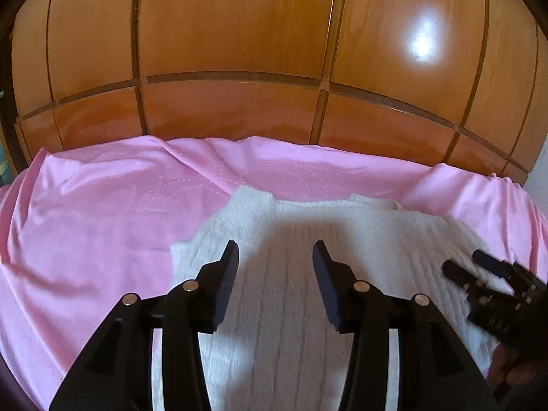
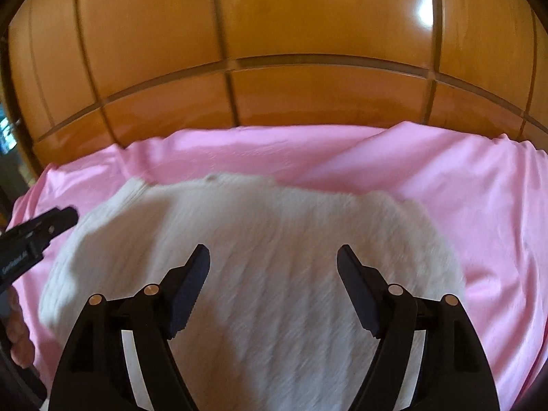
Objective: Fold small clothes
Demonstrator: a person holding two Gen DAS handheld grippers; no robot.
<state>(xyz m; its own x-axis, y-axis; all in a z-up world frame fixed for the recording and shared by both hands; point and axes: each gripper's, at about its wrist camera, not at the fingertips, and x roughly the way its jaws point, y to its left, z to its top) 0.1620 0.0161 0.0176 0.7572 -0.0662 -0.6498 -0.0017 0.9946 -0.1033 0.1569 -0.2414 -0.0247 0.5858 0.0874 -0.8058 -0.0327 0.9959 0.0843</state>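
Left wrist view: left gripper (image 1: 275, 251) spread wide, holding nothing, above the white knit sweater (image 1: 291, 274) lying flat on the pink bedspread (image 1: 96, 233). Right gripper (image 2: 273, 257) likewise wide apart and empty. Risk, as I judge it: the fluffy knit may bunch or snag on a pad. Free bedspread flanks the sweater on both sides; the wooden wardrobe (image 1: 233, 51) bounds the far edge.

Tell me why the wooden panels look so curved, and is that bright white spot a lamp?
Left wrist view: fisheye bends the wardrobe; the spot is glare on its gloss. Right wrist view: same bending, and the white sweater is smeared by motion blur.
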